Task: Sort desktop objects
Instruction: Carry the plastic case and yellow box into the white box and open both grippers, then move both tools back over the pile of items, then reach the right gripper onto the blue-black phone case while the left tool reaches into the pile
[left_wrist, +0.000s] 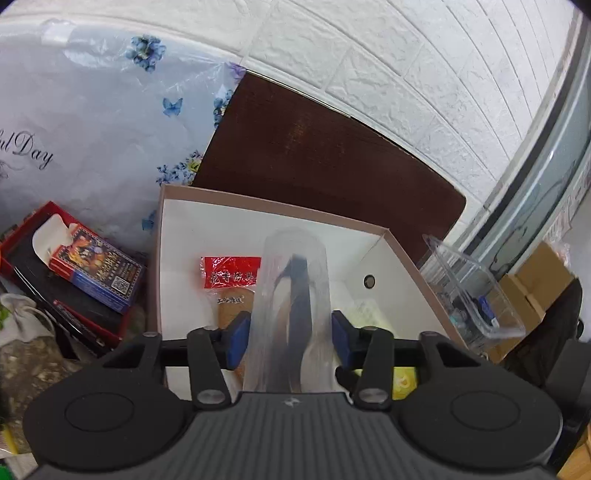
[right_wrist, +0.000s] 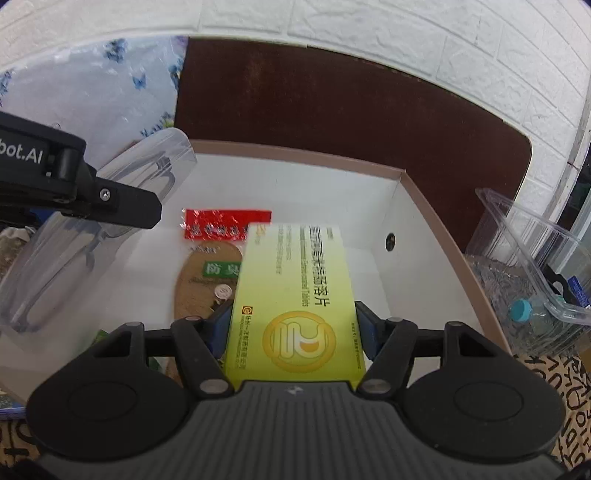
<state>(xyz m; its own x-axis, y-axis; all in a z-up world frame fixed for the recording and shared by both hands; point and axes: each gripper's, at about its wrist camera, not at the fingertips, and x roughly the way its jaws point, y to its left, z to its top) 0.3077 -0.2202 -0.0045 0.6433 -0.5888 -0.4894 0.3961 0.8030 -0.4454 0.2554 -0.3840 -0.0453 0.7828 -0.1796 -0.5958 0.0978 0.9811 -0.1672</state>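
Observation:
My left gripper (left_wrist: 291, 332) is shut on a clear plastic glasses case (left_wrist: 291, 280) with dark glasses inside; both blue pads touch its sides. It hangs over an open white cardboard box with a brown rim (left_wrist: 273, 210). In the right wrist view the same case (right_wrist: 155, 162) sits over the box's left edge (right_wrist: 295, 155), with the left gripper's black finger (right_wrist: 129, 206) across it. My right gripper (right_wrist: 293, 325) is shut on a yellow-green medicine box (right_wrist: 291, 280) above the cardboard box. A red packet (right_wrist: 225, 225) and a brown insole (right_wrist: 199, 280) lie inside.
A clear plastic tub (right_wrist: 535, 266) holding a teal-capped bottle (right_wrist: 519, 310) stands right of the cardboard box. Left of it a red tray (left_wrist: 22, 254) holds a card pack (left_wrist: 96, 273). Behind are the dark brown tabletop (left_wrist: 314, 147), plastic-wrapped floral bedding (left_wrist: 92, 129) and a white brick wall.

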